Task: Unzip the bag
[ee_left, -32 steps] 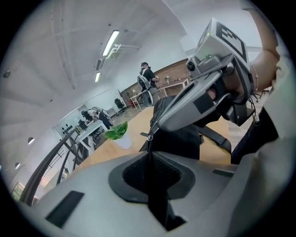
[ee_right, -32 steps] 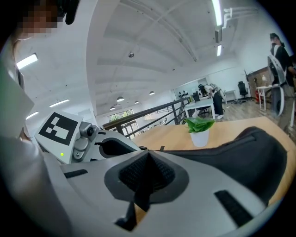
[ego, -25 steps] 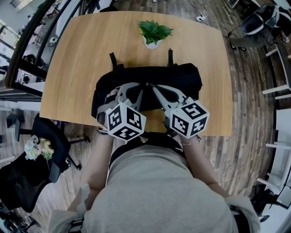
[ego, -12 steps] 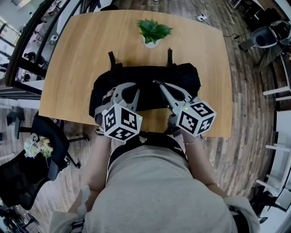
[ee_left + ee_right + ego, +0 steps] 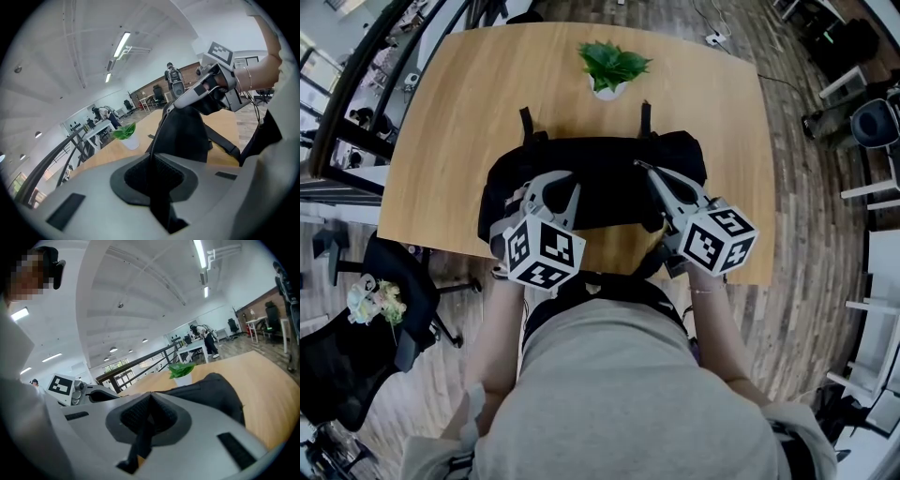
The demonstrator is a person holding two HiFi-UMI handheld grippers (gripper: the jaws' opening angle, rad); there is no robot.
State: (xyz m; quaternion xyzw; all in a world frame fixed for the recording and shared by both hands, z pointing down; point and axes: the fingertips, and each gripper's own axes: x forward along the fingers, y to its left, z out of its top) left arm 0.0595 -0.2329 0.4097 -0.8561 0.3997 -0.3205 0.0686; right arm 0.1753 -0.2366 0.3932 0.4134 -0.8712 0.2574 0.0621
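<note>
A black bag (image 5: pixel 605 187) lies on the wooden table (image 5: pixel 459 131), close to its near edge. My left gripper (image 5: pixel 546 181) is shut on the bag's black fabric (image 5: pixel 183 131) at its left part. In the left gripper view the zipper line (image 5: pixel 157 136) runs from those jaws (image 5: pixel 152 159) up to my right gripper (image 5: pixel 206 89). My right gripper (image 5: pixel 641 168) stands over the bag's upper right part, shut on a thin black zipper pull (image 5: pixel 140 437). In the right gripper view the bag (image 5: pixel 211 390) bulges beyond the jaws (image 5: pixel 150 401), with the left gripper (image 5: pixel 89 392) at the left.
A small potted plant (image 5: pixel 609 67) stands on the table behind the bag. Two bag straps (image 5: pixel 527 122) lie on the wood toward it. A black office chair (image 5: pixel 356 366) sits on the floor at the left, beside a dark railing (image 5: pixel 356 84).
My right gripper has moved right along the bag's top, away from the left gripper, holding the pull. The left gripper has shifted slightly left and kept its grip.
</note>
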